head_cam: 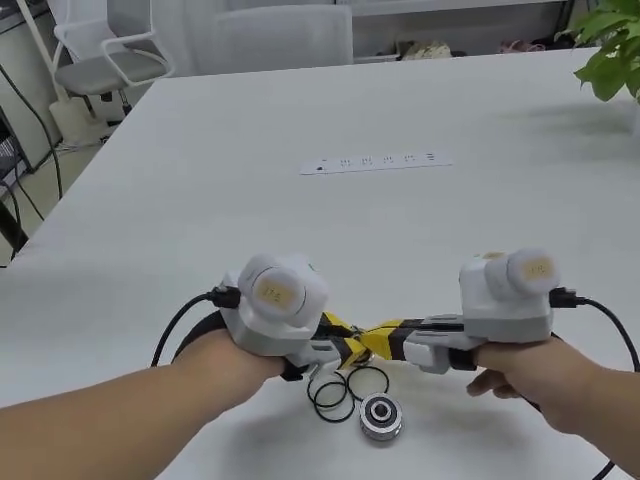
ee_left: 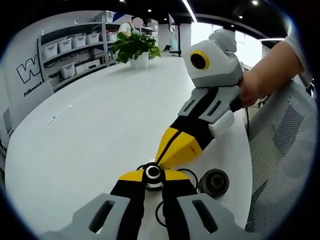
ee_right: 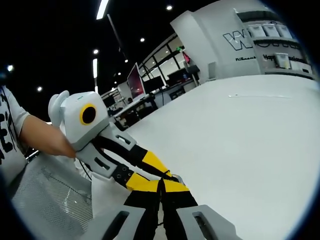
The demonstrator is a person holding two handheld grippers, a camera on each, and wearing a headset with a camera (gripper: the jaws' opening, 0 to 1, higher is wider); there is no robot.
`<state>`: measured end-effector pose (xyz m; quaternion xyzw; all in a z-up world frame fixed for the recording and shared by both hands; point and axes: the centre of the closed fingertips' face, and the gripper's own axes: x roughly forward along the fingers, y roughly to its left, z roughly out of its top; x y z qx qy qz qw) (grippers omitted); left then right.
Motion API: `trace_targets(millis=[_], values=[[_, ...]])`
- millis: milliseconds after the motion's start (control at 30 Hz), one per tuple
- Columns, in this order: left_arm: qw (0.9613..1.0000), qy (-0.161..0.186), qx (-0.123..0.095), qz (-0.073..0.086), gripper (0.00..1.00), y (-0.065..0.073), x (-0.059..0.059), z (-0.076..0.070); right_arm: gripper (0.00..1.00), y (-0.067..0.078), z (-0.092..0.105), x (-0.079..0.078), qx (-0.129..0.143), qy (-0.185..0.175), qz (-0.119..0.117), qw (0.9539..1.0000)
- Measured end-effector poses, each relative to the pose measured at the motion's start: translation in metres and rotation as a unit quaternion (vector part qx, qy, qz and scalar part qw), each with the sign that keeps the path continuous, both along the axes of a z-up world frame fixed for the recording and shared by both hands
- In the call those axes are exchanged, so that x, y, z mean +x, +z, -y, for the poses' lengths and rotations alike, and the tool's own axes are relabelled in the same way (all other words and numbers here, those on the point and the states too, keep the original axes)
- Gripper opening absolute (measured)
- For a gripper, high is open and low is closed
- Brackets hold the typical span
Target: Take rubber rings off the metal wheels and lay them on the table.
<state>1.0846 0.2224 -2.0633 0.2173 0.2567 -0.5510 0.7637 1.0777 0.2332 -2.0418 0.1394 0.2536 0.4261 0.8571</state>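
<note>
Left gripper [ee_left: 152, 180]: jaws closed on a small metal wheel [ee_left: 152, 172], clamped across its rim just above the table [head_cam: 200, 200], bore facing back along the jaws.
Rings on the table: two black rubber rings [head_cam: 335, 395] lie flat below the meeting tips, touching or overlapping.
Loose wheel [head_cam: 381, 416]: on the table just beside those rings, on the person's side. Its rim looks dark, so it may yet wear a ring.
Right gripper [ee_left: 161, 159]: comes head-on from the opposite side, jaws pressed together, tips at the clamped wheel's far edge — whether they pinch its ring I cannot tell.
What the pull turns on: the wheel lies straight ahead of the right tips — I'd judge the right hand peels while the left holds firm.
</note>
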Motion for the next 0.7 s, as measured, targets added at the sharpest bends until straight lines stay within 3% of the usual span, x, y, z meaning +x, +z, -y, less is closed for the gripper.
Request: trace_targets(millis=[67, 167, 433, 700], values=[[1.0000, -0.001, 0.000, 0.000, 0.07, 0.000, 0.000, 0.000, 0.00, -0.003, 0.001, 0.000, -0.016, -0.001, 0.003, 0.9999], [1.0000, -0.003, 0.000, -0.001, 0.07, 0.000, 0.000, 0.000, 0.00, -0.004, 0.002, 0.000, -0.015, -0.002, 0.002, 0.9999], [1.0000, -0.004, -0.001, 0.000, 0.07, 0.001, -0.001, 0.000, 0.00, -0.009, 0.008, 0.003, -0.041, -0.009, 0.013, 0.9990], [0.9999, -0.007, -0.001, 0.007, 0.07, 0.001, -0.001, 0.000, 0.00, -0.012, 0.013, 0.004, -0.043, -0.016, 0.010, 0.9989]])
